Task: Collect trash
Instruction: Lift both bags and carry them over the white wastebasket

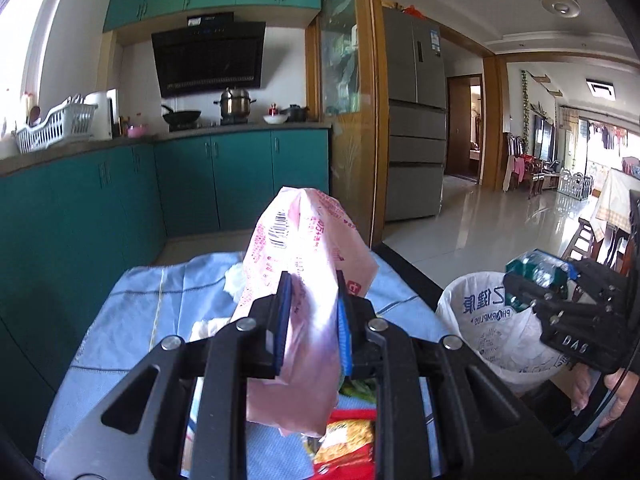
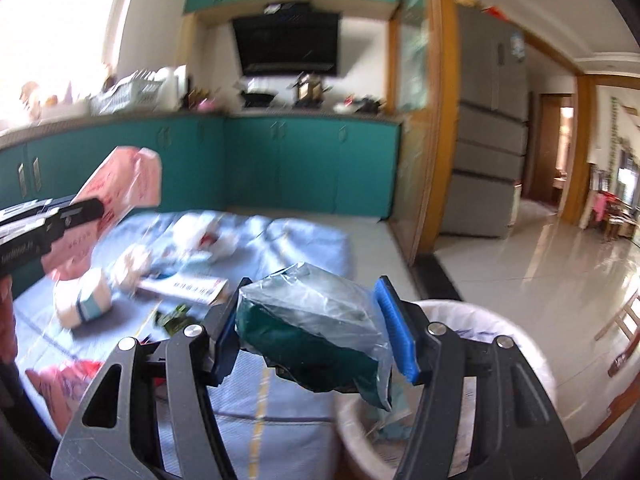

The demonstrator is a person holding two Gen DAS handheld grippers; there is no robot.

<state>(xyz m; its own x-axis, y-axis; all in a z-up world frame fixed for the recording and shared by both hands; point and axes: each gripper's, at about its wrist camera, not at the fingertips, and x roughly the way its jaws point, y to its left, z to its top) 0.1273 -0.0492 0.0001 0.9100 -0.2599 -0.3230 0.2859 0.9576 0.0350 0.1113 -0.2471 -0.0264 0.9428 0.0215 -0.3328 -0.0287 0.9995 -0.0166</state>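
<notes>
My left gripper (image 1: 311, 320) is shut on a pink plastic bag (image 1: 304, 264) and holds it up above the blue cloth (image 1: 132, 300). The bag also shows in the right wrist view (image 2: 116, 192). My right gripper (image 2: 316, 328) has a crumpled green and clear wrapper (image 2: 316, 320) between its wide-spread jaws; the wrapper touches the left pad and stands clear of the right pad, above the rim of the white-lined bin (image 2: 516, 344). In the left wrist view the right gripper (image 1: 560, 296) hangs over the bin (image 1: 480, 320).
Several scraps lie on the cloth: white tissue (image 1: 236, 280), a red snack packet (image 1: 348, 444), a paper cup (image 2: 84, 304), a flat printed box (image 2: 184, 288), a pink bag (image 2: 60, 392). Teal cabinets (image 1: 240, 172) stand behind. Glossy floor (image 1: 460, 224) lies to the right.
</notes>
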